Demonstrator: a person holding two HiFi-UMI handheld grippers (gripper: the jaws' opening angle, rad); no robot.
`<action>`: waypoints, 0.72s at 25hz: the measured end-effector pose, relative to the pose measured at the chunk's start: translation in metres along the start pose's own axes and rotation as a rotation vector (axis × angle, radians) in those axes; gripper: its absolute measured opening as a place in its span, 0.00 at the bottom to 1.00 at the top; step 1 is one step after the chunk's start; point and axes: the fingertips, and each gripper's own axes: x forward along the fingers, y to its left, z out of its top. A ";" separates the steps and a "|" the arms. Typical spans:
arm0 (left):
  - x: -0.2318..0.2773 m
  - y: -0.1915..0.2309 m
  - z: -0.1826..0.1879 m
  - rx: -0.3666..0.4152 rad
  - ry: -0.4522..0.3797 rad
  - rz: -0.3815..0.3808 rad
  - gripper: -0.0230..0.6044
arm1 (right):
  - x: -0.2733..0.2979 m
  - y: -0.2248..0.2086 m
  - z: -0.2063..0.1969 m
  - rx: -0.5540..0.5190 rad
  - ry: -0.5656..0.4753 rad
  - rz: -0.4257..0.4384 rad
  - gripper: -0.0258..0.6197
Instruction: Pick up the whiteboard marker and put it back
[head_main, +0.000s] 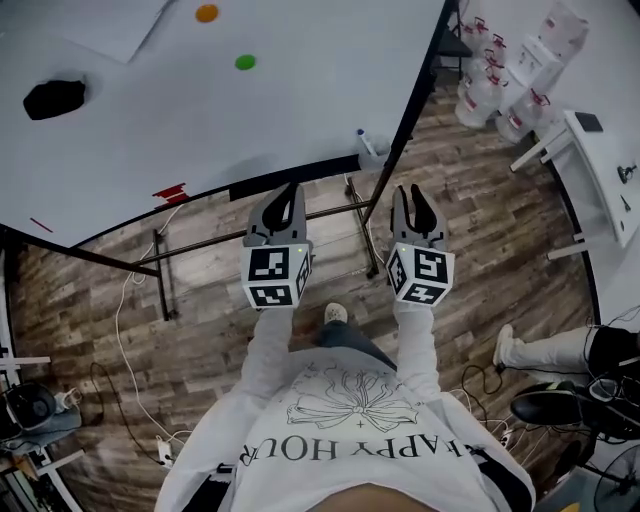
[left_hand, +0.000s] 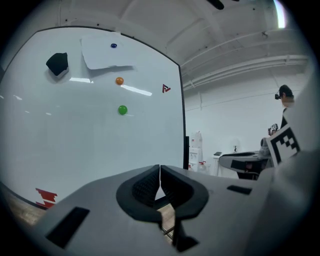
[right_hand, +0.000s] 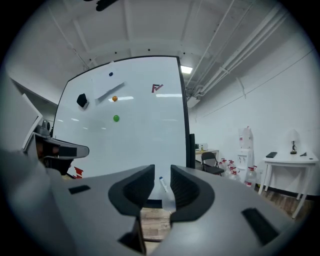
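Note:
The whiteboard marker, white with a blue cap, lies on the tray at the lower right corner of the whiteboard. Both grippers hang side by side in front of the board's lower edge, short of it. My left gripper is shut, pads touching, with nothing in it. My right gripper stands open and empty. In the right gripper view the marker shows through the gap between the jaws, some way ahead.
On the board are a black eraser, a green magnet, an orange magnet and a sheet of paper. Its metal stand and cables cross the wooden floor. Water bottles, a white table and a person's legs are at the right.

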 end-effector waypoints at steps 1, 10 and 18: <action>0.007 0.001 0.000 -0.002 0.002 0.008 0.05 | 0.009 -0.003 -0.001 -0.004 0.005 0.010 0.17; 0.054 0.024 -0.010 -0.012 0.040 0.062 0.05 | 0.082 -0.013 -0.019 -0.010 0.054 0.072 0.19; 0.089 0.060 -0.009 -0.025 0.059 0.070 0.05 | 0.140 -0.001 -0.030 -0.034 0.102 0.101 0.21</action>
